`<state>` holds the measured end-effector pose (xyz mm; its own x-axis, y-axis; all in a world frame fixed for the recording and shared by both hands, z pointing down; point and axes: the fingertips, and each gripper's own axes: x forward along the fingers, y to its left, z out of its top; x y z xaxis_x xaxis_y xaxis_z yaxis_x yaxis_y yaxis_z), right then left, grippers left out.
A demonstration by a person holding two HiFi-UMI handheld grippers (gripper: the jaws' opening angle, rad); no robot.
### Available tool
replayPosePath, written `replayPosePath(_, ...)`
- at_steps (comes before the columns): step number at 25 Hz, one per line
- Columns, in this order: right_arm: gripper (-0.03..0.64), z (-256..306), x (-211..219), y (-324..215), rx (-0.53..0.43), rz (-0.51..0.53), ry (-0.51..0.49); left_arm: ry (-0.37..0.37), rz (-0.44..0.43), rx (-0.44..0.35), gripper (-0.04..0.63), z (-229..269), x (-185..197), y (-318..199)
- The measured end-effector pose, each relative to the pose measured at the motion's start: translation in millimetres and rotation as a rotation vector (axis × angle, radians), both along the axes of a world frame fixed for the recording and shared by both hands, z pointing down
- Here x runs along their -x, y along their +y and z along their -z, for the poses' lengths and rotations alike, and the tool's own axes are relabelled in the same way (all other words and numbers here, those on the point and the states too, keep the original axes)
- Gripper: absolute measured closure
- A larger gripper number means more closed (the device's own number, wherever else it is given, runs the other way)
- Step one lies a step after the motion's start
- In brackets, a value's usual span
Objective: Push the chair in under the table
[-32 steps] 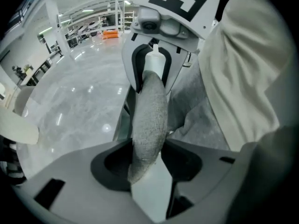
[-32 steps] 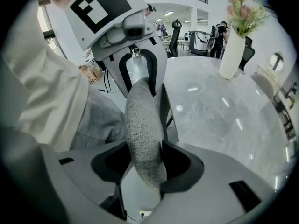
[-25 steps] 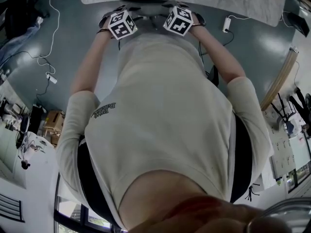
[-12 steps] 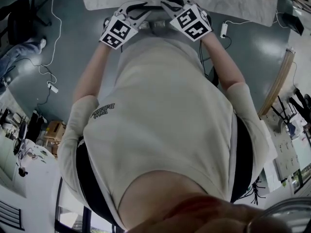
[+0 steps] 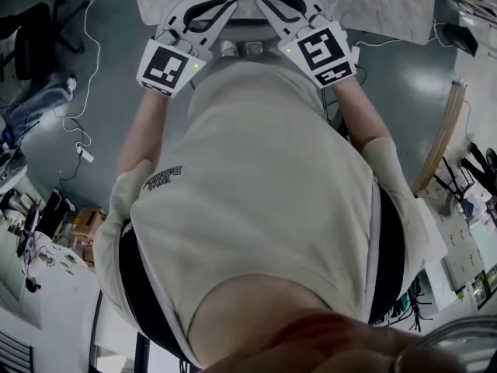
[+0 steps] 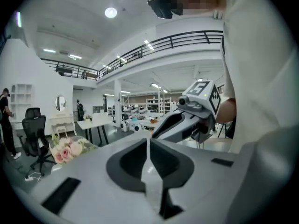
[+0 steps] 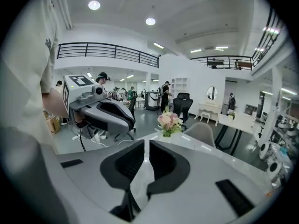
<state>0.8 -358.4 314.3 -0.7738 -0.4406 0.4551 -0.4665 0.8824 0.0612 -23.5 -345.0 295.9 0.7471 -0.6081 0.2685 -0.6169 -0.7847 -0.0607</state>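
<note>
**Grippers closing at the table edge, chair tucked under**

The person in the pale T-shirt faces the marbled table, with both grippers hovering side by side over its near edge. The left gripper and the right gripper are each closing. Their jaws are nearly pressed together, with only a slit left and nothing between them. Of the chair I can make out only a dark strip, tucked at the table's near edge between the two grippers. Pink flowers stand on the pale tabletop, with a grey chair back just beyond them. The floor is glossy grey, and a white cable trails across it. A black office chair sits off to the person's left. A railed mezzanine runs round the bright hall.
</note>
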Motion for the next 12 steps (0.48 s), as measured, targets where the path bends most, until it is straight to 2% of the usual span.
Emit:
replayPosePath(5, 0.583, 52, 6, 5, -0.070, -0.021, -0.089, 0.030, 0.017, -0.089, 0.575, 46, 3, 3)
replayPosePath(12, 0.594, 104, 1, 8, -0.172, -0.060, -0.178, 0.056, 0.004, -0.116, 0.586, 81, 0, 15)
